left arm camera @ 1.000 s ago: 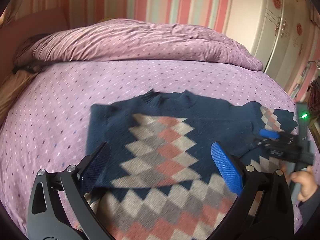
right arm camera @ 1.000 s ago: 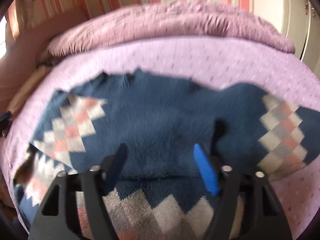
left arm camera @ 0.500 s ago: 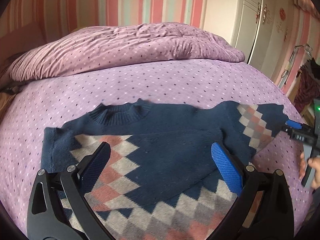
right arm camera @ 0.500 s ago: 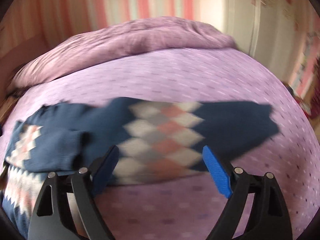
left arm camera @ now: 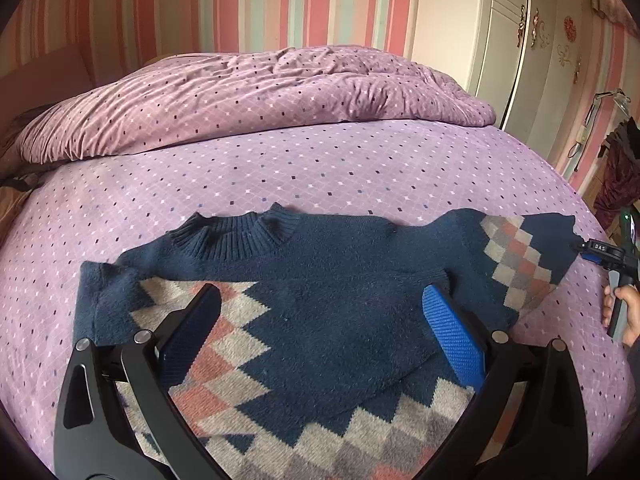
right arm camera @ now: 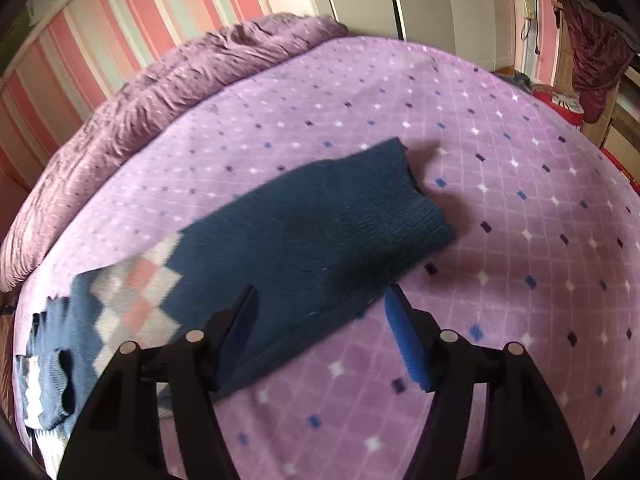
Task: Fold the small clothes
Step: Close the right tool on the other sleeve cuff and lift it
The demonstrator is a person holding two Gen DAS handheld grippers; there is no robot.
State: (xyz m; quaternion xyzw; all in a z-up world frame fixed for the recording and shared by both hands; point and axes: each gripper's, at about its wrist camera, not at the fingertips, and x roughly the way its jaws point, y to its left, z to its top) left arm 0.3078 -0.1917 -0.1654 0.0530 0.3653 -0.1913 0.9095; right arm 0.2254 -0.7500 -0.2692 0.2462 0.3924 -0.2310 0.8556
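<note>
Sweater (left arm camera: 320, 312) is laid flat on the purple dotted bedspread (left arm camera: 320, 168), collar (left arm camera: 236, 236) toward the far side and the diamond-pattern hem nearest us. One sleeve (left arm camera: 352, 328) is already folded across the chest, the other sleeve (right arm camera: 320, 232) sticks straight out to the right, and that's the bit that matters.

From the right wrist view the outstretched sleeve runs on a slant, from the patterned part at near left up to the cuff (right arm camera: 416, 196) at far right. The right gripper (right arm camera: 320, 304) sits over the near edge of it, jaws closing, with the left finger above the navy knit and the blue pad (right arm camera: 404, 340) just off the edge over bare bedspread. So the sleeve edge is between the fingers, but I don't see them pinching it yet (there's motion blur, so take that with a grain of salt). My guess is the grab comes right here and the sleeve gets swung left over the body.

The left gripper (left arm camera: 320, 332) is spread wide and holding nothing, hovering over the chest of the sweater, well away from that cuff. Right hand is clearly the nearer one.

Left wrist view gives you the whole layout, plus the right tool and the person's hand (left arm camera: 628, 312) at the far right edge beside the cuff. It can't show how the right fingers straddle the sleeve; only the right view does.
</note>
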